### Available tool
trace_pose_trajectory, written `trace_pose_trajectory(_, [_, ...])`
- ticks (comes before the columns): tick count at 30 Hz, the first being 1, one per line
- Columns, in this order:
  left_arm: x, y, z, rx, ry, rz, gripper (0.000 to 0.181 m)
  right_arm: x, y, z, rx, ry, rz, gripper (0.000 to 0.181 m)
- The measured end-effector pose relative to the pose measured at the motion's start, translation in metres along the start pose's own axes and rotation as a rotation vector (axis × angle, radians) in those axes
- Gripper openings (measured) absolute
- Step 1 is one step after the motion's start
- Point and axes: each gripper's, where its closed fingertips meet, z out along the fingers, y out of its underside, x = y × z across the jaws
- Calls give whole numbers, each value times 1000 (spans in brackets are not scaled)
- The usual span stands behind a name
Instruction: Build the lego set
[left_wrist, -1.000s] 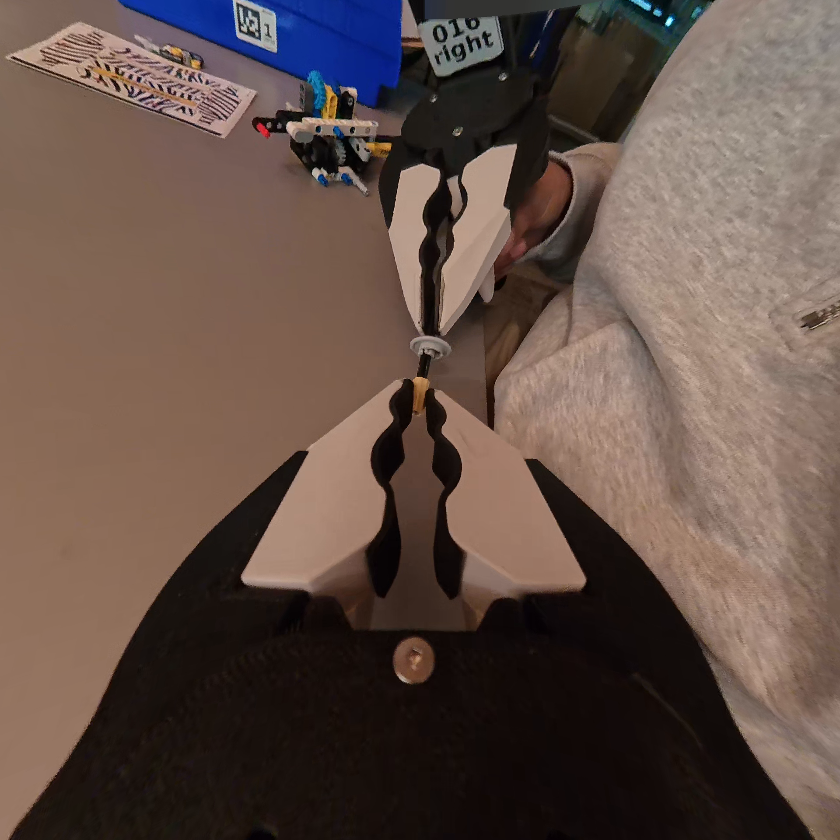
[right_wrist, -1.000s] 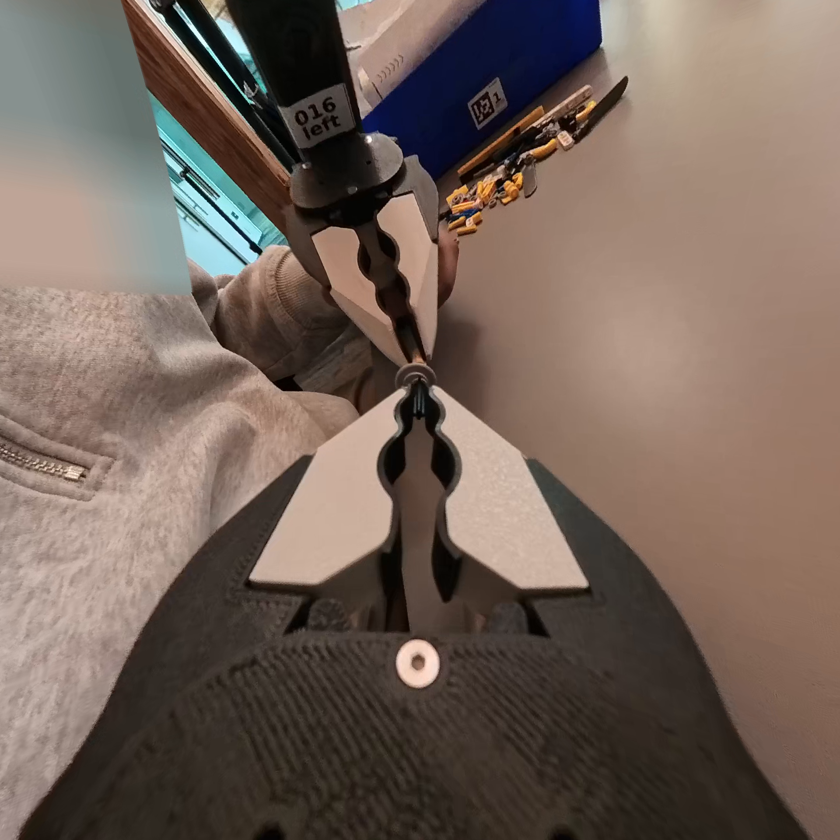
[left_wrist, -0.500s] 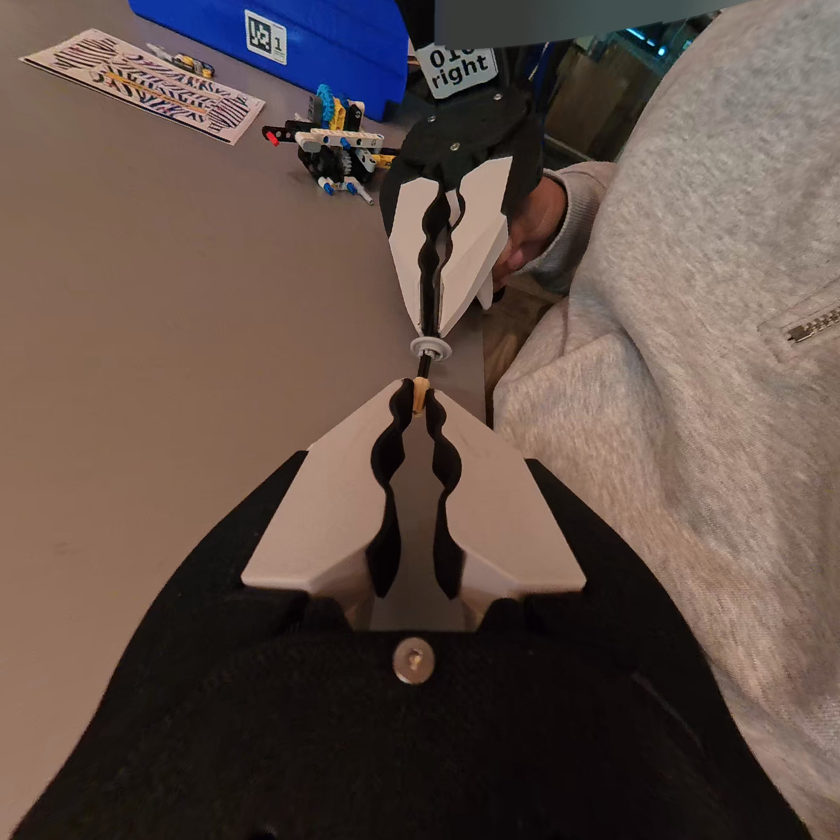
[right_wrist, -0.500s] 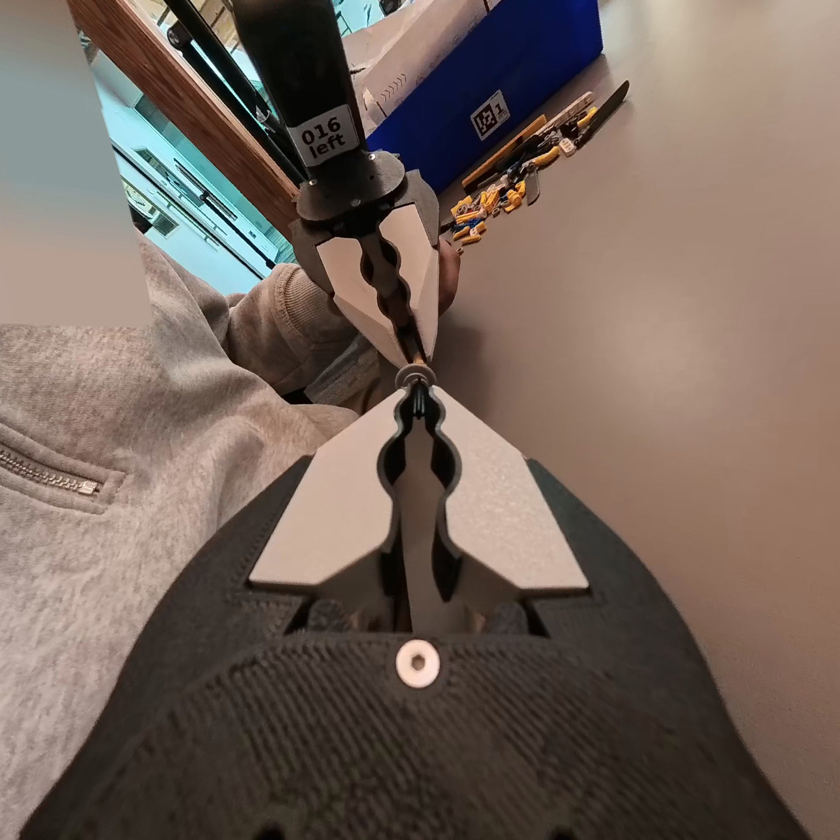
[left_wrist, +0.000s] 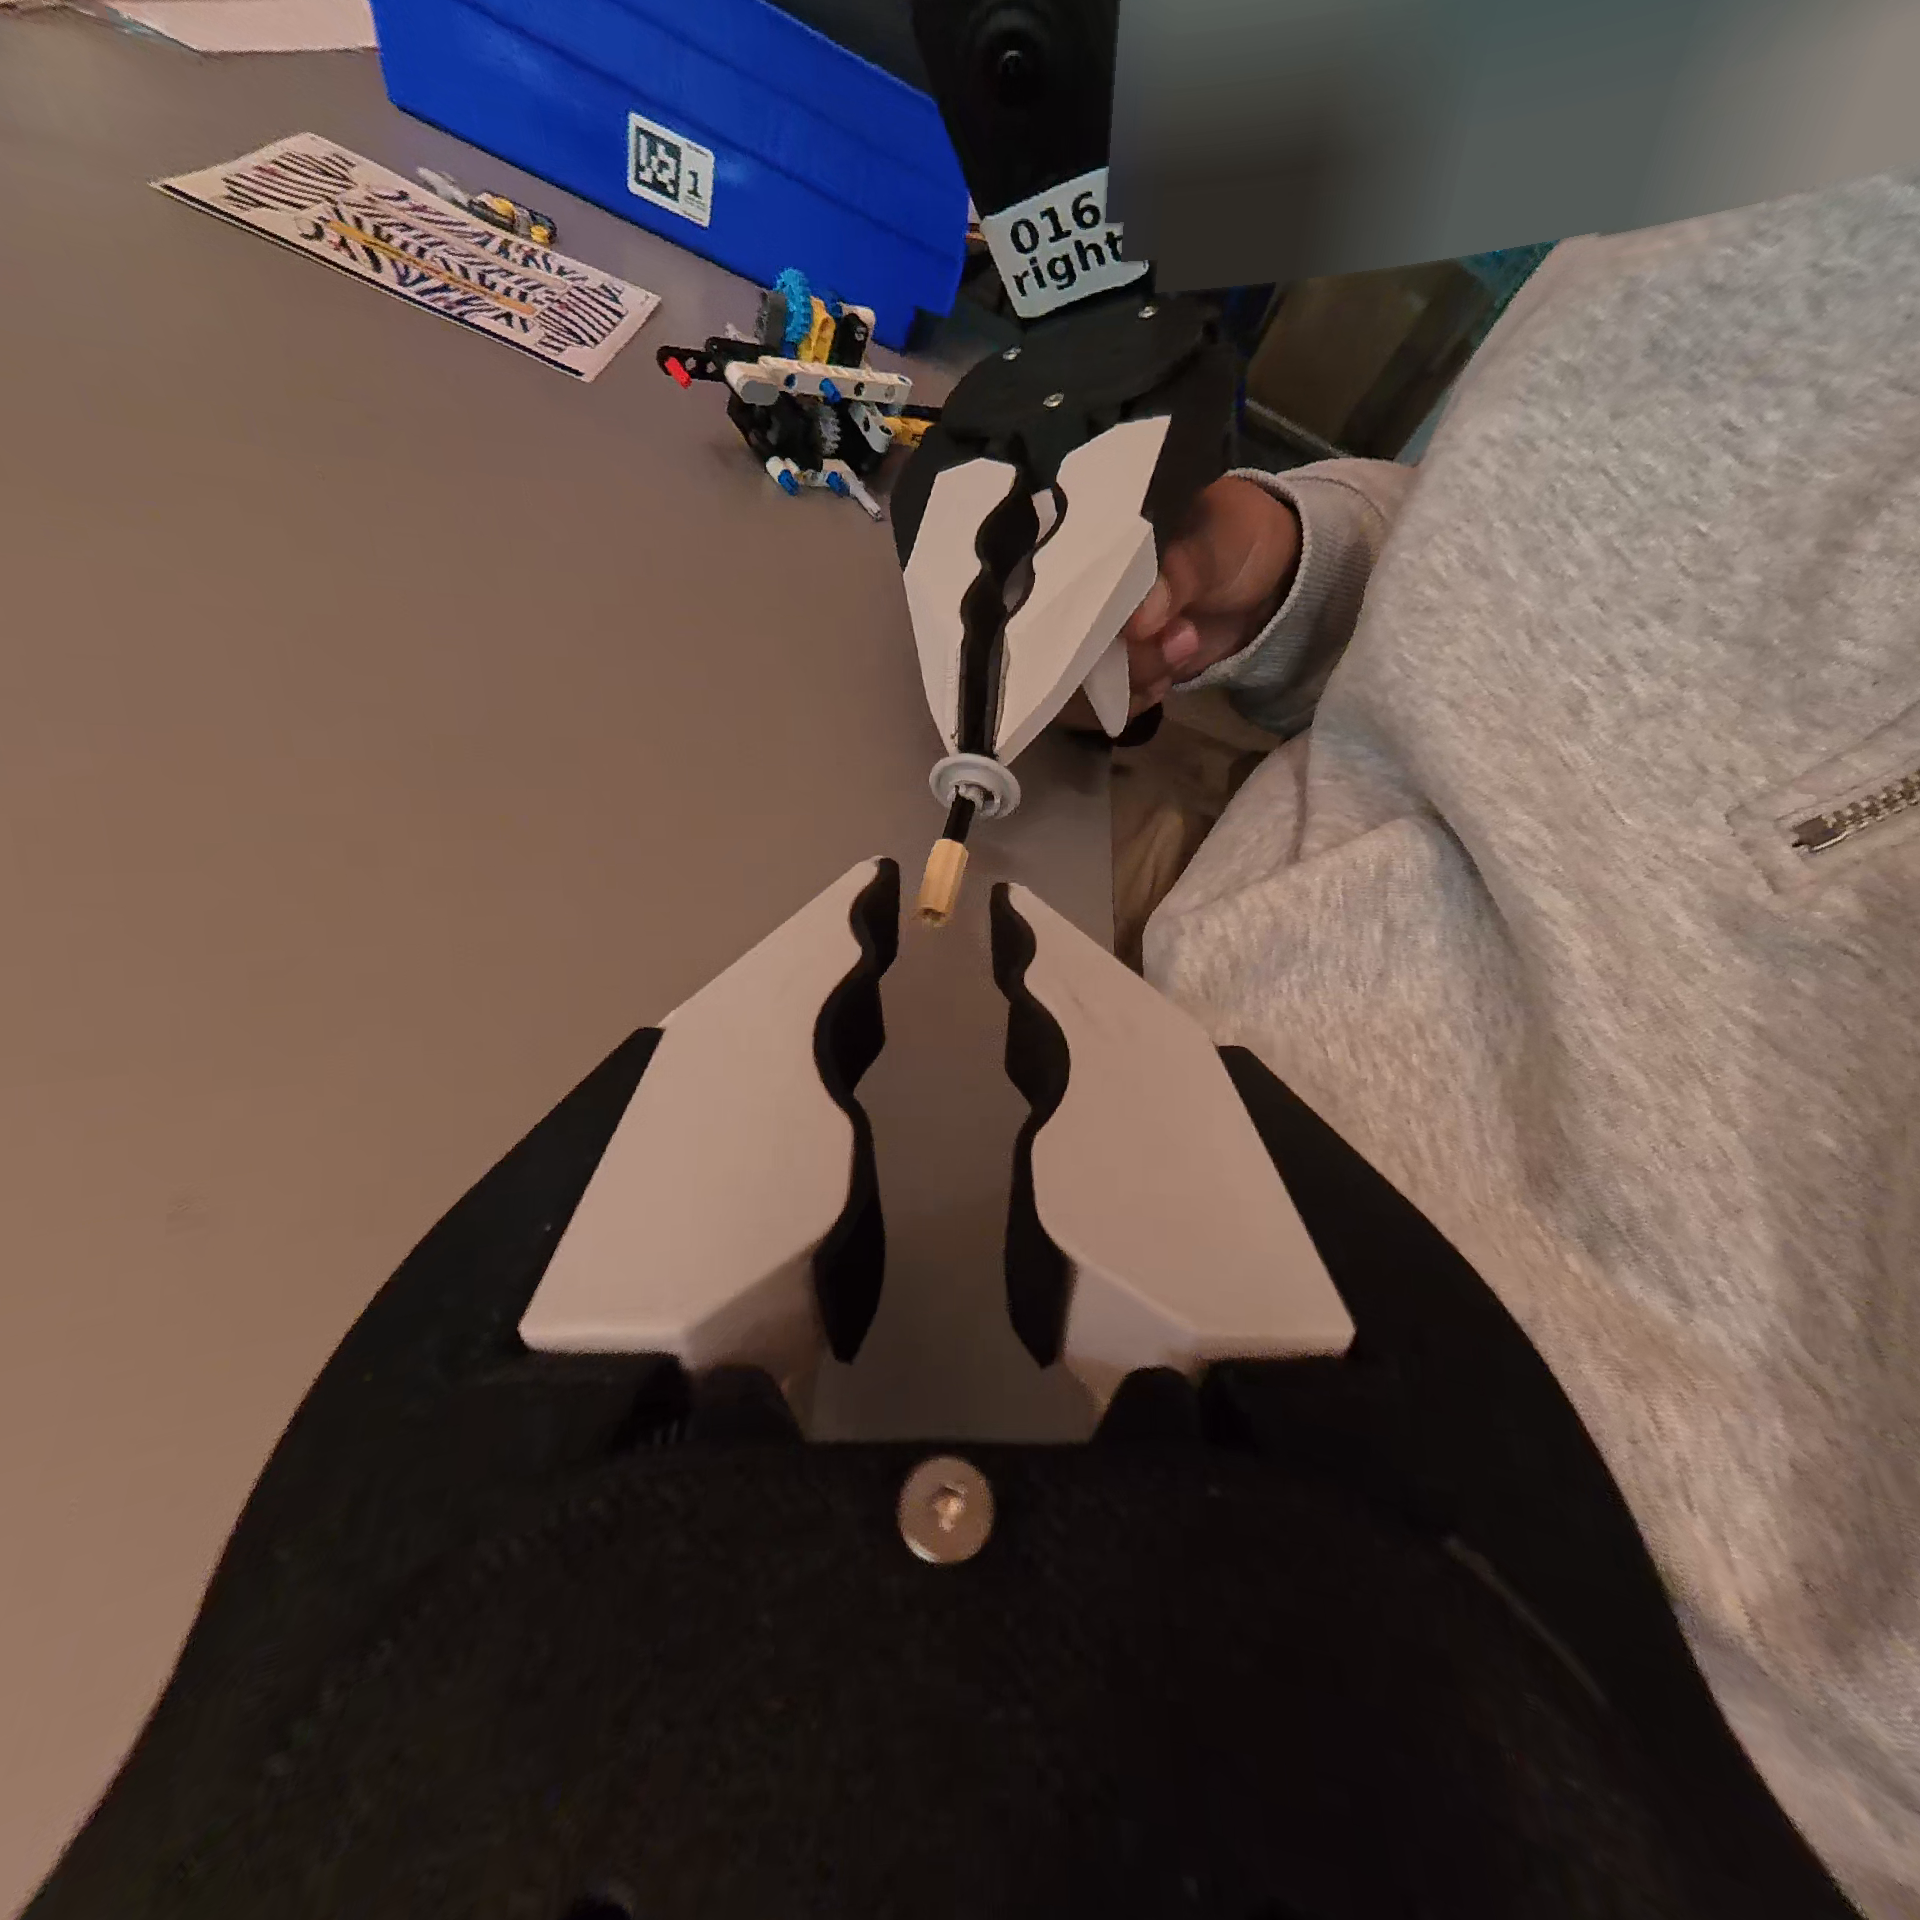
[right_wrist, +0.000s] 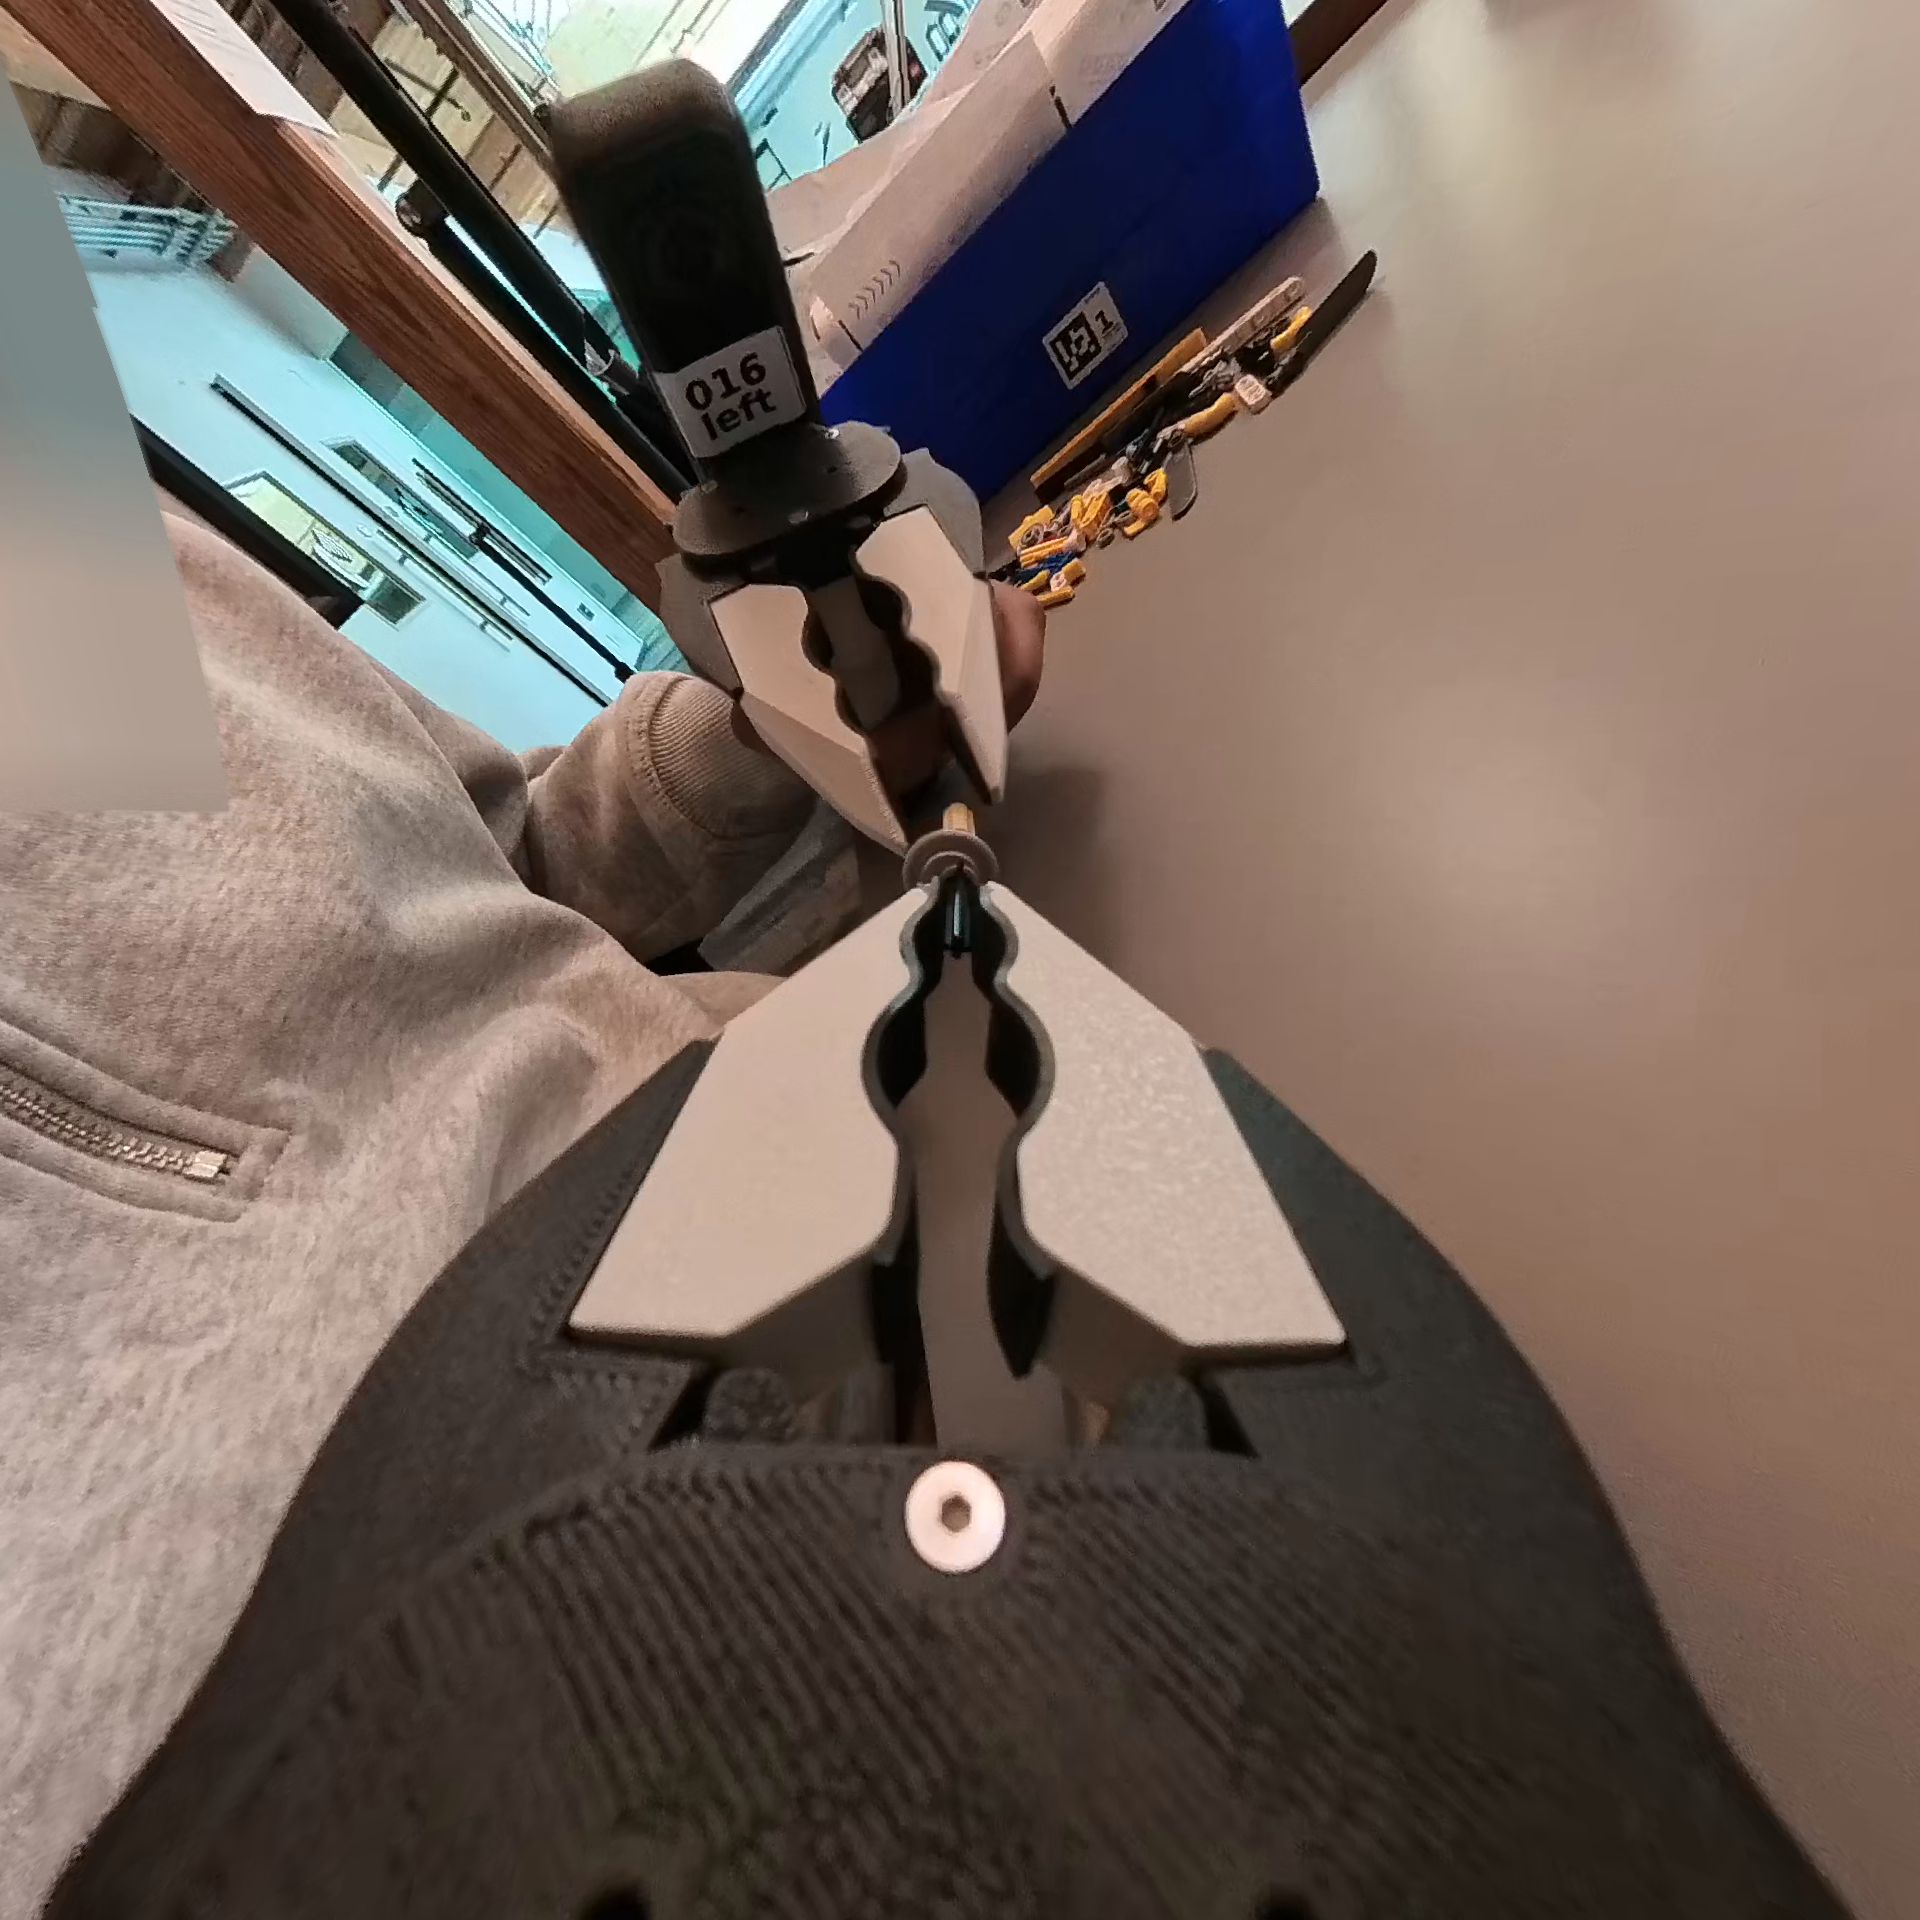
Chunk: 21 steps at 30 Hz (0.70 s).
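Lego model (left_wrist: 816, 400) beside blue bin (left_wrist: 665, 125)

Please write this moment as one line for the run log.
left tongs: open, tan bush between fingers, no grip | right tongs: shut on black axle | grey disc: on axle | step: unfinished

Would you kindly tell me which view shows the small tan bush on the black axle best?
The left wrist view: the tan bush sits unobstructed on the black axle's tip. The right wrist view shows only a sliver of it behind the grey disc.
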Motion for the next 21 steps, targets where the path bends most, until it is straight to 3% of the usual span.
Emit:
trace_pose_trajectory(5, [-2,-1,-1,10,2,-24,19,1,-4,-3,27,-20,23,3])
trace_pose_trajectory(21, [6,1,2,-6,67,-34,3,-6,2,3,-16,-40,-9,3])
